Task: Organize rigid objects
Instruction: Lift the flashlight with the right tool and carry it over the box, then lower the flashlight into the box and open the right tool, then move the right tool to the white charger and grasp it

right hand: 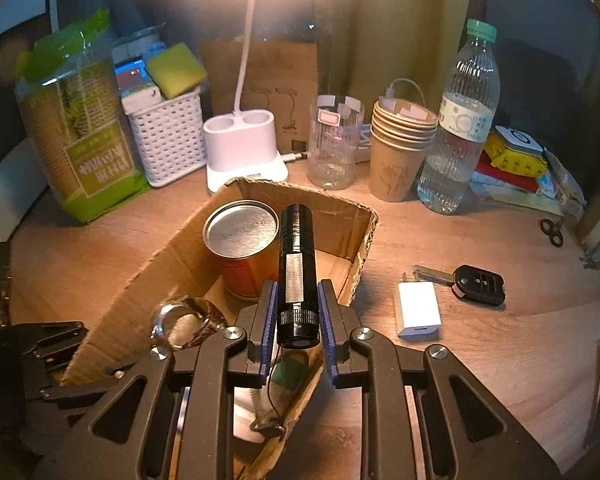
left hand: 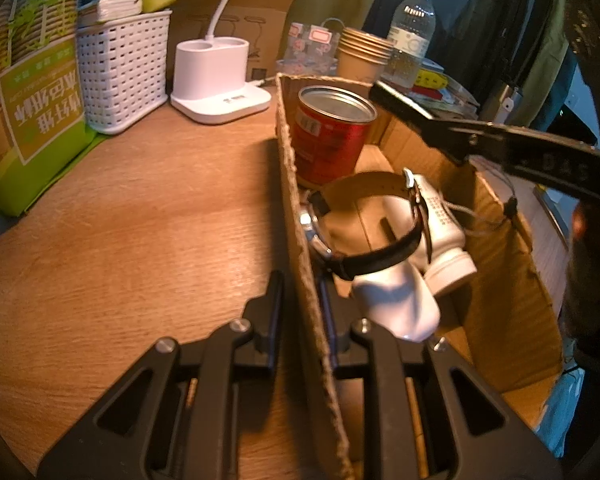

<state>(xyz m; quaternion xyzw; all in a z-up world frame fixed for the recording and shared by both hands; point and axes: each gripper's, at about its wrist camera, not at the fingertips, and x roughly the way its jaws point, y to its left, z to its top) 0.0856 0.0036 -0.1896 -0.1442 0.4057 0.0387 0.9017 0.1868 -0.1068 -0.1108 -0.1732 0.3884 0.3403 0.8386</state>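
My left gripper [left hand: 300, 292] is shut on the near side wall of an open cardboard box [left hand: 296, 208], one finger outside and one inside. In the box stand a red can [left hand: 328, 136], a black-strapped wristwatch [left hand: 364, 224] and a white toy shoe [left hand: 440, 224]. My right gripper [right hand: 297, 300] is shut on a black flashlight [right hand: 296, 272], held over the box [right hand: 340, 204] just right of the can [right hand: 242, 240], lens end towards the camera. The flashlight [left hand: 420, 116] also reaches in from the right in the left wrist view. A white charger [right hand: 418, 308] and a car key [right hand: 476, 284] lie on the table right of the box.
Behind the box stand a white lamp base [right hand: 244, 148], a white basket [right hand: 168, 136], a clear glass [right hand: 334, 144], stacked paper cups [right hand: 400, 148] and a water bottle [right hand: 460, 120]. Small scissors [right hand: 552, 232] lie at the far right. A green pack of cups [right hand: 80, 140] stands at the left.
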